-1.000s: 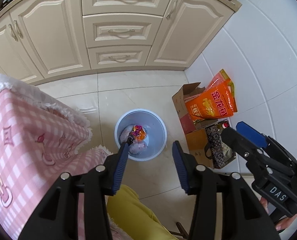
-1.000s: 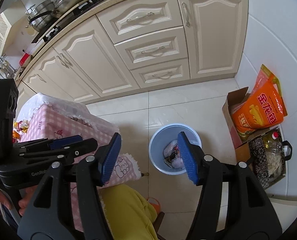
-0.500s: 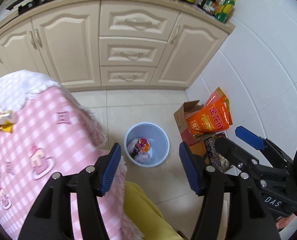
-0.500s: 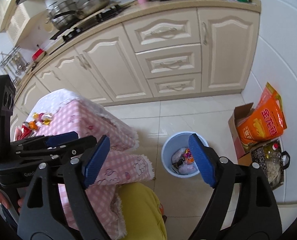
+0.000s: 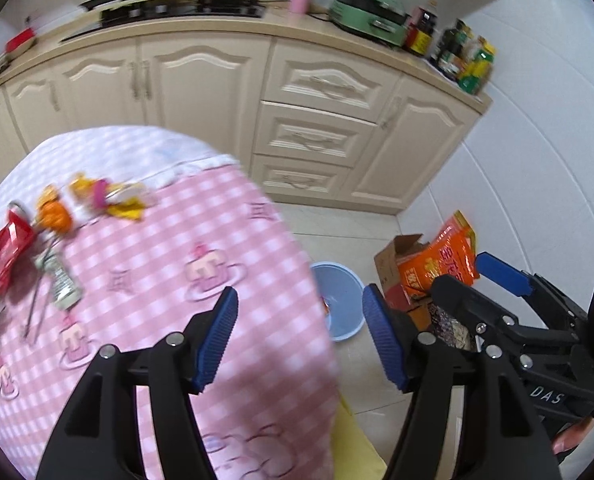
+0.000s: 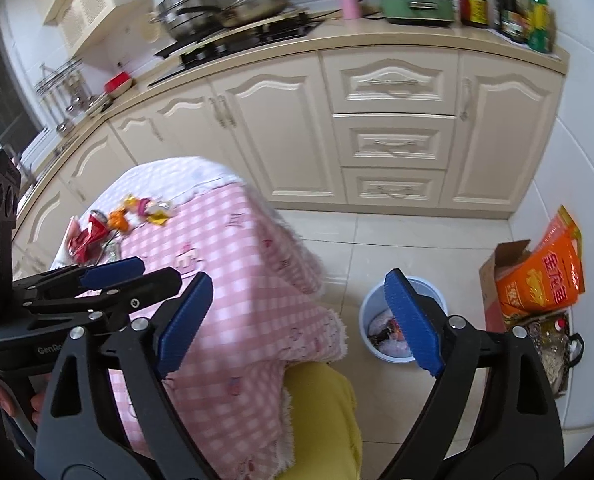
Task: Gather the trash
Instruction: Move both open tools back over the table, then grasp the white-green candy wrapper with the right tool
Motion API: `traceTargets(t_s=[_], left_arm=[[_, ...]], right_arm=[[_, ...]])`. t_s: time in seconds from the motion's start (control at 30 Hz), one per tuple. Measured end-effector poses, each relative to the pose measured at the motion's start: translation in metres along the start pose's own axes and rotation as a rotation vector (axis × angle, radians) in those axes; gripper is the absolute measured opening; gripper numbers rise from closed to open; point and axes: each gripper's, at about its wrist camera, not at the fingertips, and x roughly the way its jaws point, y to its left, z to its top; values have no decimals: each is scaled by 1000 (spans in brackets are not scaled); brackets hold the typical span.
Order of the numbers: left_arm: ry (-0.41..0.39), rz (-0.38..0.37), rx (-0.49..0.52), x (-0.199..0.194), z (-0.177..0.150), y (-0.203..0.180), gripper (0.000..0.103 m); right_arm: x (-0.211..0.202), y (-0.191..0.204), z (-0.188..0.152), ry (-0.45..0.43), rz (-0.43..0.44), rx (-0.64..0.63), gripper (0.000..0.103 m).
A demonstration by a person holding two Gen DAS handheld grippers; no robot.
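Observation:
Several crumpled wrappers lie at the far left of the pink checked tablecloth (image 5: 225,240): a red wrapper (image 5: 5,248), an orange one (image 5: 53,212), a yellow-pink one (image 5: 109,196) and a silver packet (image 5: 59,276). The right wrist view shows the same wrapper pile (image 6: 109,224). A light blue bin (image 6: 367,308) with trash inside stands on the floor right of the table, half hidden by the cloth as the bin (image 5: 345,304) in the left wrist view. My left gripper (image 5: 300,308) and right gripper (image 6: 299,280) hang above the table edge, jaws opening, nothing between them.
A cardboard box (image 6: 497,264) with an orange bag (image 6: 545,276) stands by the right wall. Cream cabinets (image 6: 389,144) carry a counter with a stove, pans, a green cooker (image 6: 417,0) and bottles. Something yellow (image 6: 321,412) sits under the table edge.
Both views have risen and swung left from the bin toward the table top, bringing the wrappers into sight. Both pairs of jaws stand wider than before.

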Motion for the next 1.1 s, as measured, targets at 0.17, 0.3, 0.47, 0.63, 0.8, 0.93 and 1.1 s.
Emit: traceTargets(t_s=[0.17,0.3,0.47,0.63,0.8,0.93,1.1], left_arm=[[-19,32,-63,-18,-11,42,64],[-28,65,-123,-28,-18,76,64],[-43,94,-186,-40,-25,116,64],[-43,108,-240,-46,-31,154,64],[-51,93,-274,-51,-36,182,64],[-62,85,-296,-54,-41,206,64],[-67,74,-306,-54,-43,228,64]], right_arm=[[18,40,1,33,32,-60,87],[34,69,4,60,68,-91,87],[52,107,8,87,102,-147,87],[72,138,9,126,130,-174,87],[94,172,7,154,131,-241,87],[110,190,7,175,150,-277,87],[133,214,6,216,165,-329,87]])
